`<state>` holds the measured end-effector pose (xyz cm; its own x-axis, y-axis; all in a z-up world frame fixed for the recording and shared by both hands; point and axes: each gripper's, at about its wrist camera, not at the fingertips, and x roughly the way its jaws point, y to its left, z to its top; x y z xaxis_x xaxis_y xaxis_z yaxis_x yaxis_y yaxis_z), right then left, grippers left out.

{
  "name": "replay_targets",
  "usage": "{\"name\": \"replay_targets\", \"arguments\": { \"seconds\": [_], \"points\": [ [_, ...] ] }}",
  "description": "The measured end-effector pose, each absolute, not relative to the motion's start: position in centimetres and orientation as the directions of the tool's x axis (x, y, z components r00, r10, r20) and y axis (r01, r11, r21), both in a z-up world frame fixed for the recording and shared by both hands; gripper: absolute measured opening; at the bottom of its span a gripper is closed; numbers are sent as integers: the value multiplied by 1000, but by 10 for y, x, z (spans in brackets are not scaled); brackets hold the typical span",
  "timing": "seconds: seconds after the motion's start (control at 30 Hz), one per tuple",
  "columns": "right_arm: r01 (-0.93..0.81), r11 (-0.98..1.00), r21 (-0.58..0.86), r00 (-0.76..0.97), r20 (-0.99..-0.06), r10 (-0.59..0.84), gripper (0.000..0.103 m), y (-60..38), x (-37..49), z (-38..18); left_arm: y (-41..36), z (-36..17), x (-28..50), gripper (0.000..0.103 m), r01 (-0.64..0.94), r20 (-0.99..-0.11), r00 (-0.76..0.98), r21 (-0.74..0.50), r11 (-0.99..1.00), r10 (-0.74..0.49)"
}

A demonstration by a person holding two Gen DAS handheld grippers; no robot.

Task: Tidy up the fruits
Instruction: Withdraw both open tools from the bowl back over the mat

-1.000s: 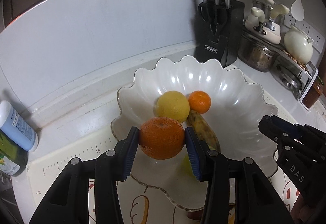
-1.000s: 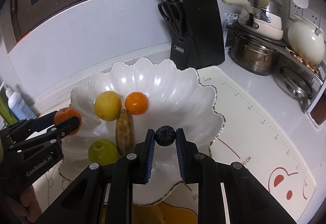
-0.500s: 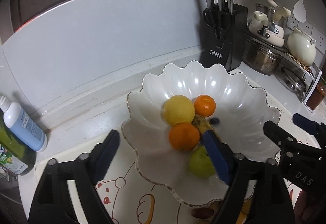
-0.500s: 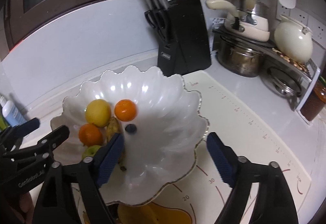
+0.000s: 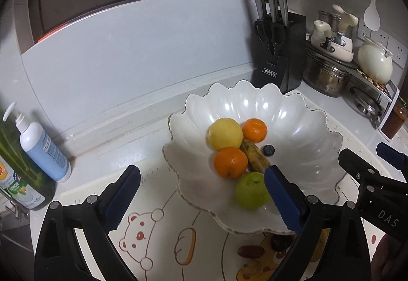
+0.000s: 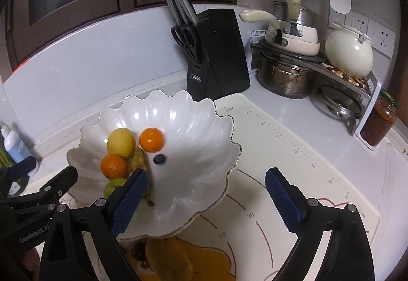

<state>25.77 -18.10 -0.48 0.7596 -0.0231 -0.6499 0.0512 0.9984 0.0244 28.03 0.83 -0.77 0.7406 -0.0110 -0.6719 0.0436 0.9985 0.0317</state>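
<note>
On counter mat, white scalloped bowl (image 6: 193, 127) holds oranges, lemon, apple, banana, blueberry (image 6: 159, 159). Left gripper (image 5: 201, 191) & right gripper (image 6: 206, 194) both empty, jaws opening wide. Berry likely soft, rolls easily; pinch lightly across middle.

Two oranges (image 5: 230, 162) (image 5: 254, 130), one lemon (image 5: 225, 133), one banana (image 5: 254, 157), one green apple (image 5: 251, 190) and one blueberry (image 5: 268, 150) are counted. All are seen ahead of the fingers, in one bowl (image 5: 306, 127).

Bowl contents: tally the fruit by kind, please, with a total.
Oranges: 2
Lemon: 1
Green apple: 1
Banana: 1
Blueberry: 1
Total: 6, all in the white bowl
</note>
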Motion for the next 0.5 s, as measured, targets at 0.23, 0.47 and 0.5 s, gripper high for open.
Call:
{"name": "replay_targets", "arguments": {
  "seconds": [0.23,0.47,0.5],
  "points": [
    [48,999,25,775,-632,-22,94,-182,237,-2,4,-8,259,99,54,-674,739,27,998,-21],
    [46,998,30,782,-623,-18,94,-185,216,-6,2,-8,237,99,68,-665,745,12,998,-43],
    [46,998,30,783,-622,-17,94,-186,213,-7,1,-8,234,99,69,-666,745,11,998,-45]
  ]
}}
